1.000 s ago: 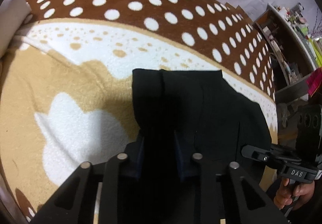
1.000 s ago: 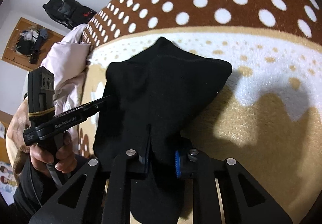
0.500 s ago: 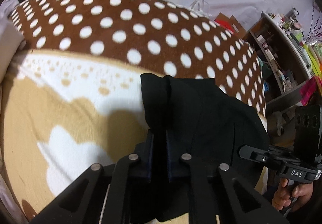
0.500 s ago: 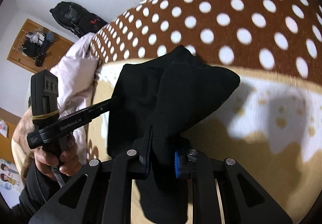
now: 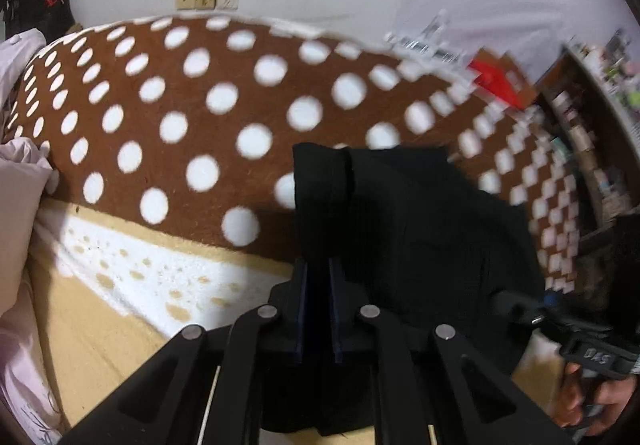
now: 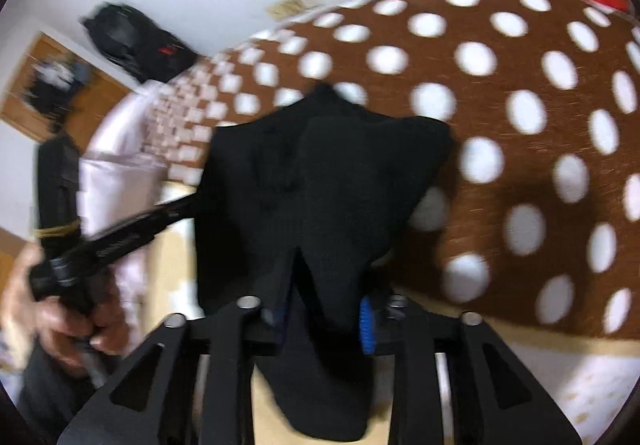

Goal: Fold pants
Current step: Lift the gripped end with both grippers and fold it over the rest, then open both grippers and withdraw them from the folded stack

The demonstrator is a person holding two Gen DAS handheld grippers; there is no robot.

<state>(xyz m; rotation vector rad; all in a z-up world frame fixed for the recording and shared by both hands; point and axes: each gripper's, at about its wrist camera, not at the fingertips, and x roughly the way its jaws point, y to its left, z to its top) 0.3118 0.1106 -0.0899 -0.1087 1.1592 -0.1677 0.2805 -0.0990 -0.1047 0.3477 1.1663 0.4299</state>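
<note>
The black pants (image 5: pixel 400 225), folded into a thick bundle, hang lifted over the brown white-dotted blanket (image 5: pixel 180 125). My left gripper (image 5: pixel 318 277) pinches one folded edge between its narrow jaws, which are opening slightly. In the right wrist view the pants (image 6: pixel 328 185) drape over my right gripper (image 6: pixel 324 309). Its jaws are opening and stand clearly wider, with a bunch of cloth between them. The left gripper (image 6: pixel 120 237) shows there from the side in a hand, its tips hidden behind the cloth. The right gripper's body (image 5: pixel 568 329) shows low right in the left wrist view.
The blanket (image 6: pixel 520 125) covers a bed, with a tan and white part (image 5: pixel 100 317) nearest me. A pink quilt (image 5: pixel 20 205) lies along the left side. Cluttered shelves (image 5: pixel 580 145) stand at the right, and a black bag (image 6: pixel 136 41) hangs by the wall.
Both grippers have carried the pants away from me, from the tan and white part to over the brown dotted part. The left jaws narrowed onto the cloth; the right jaws have widened.
</note>
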